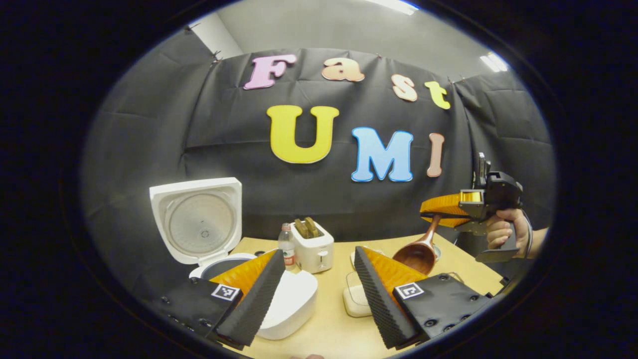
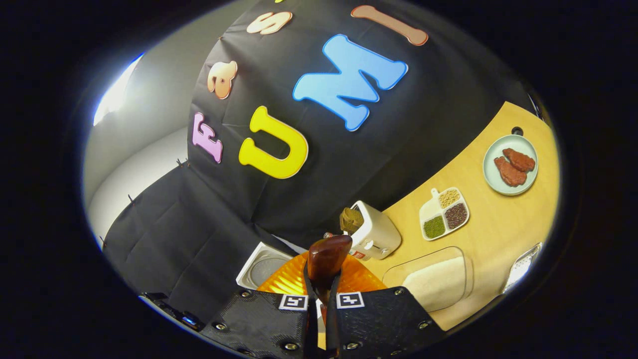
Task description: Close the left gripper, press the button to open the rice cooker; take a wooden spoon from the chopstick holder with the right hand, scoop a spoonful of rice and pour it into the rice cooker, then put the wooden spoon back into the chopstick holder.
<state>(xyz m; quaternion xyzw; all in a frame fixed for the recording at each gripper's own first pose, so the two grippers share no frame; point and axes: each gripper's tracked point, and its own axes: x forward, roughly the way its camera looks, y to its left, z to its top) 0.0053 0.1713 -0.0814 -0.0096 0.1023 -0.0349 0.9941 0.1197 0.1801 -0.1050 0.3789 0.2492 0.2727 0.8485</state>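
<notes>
Left gripper [image 1: 319, 289] jaws wide apart, empty; right gripper [image 2: 321, 289] jaws clamped on wooden spoon [image 2: 326, 257].

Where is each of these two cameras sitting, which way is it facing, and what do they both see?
Left gripper view: rides the left gripper, facing level across the table at the open rice cooker; its own parted fingers show.
Right gripper view: rides the right gripper, rolled sideways, facing the table's far side; its fingers clamp the wooden spoon.
Shared: the toaster, cooker and spoon.

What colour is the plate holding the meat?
Pale green plate, clearest in the right gripper view.
</notes>
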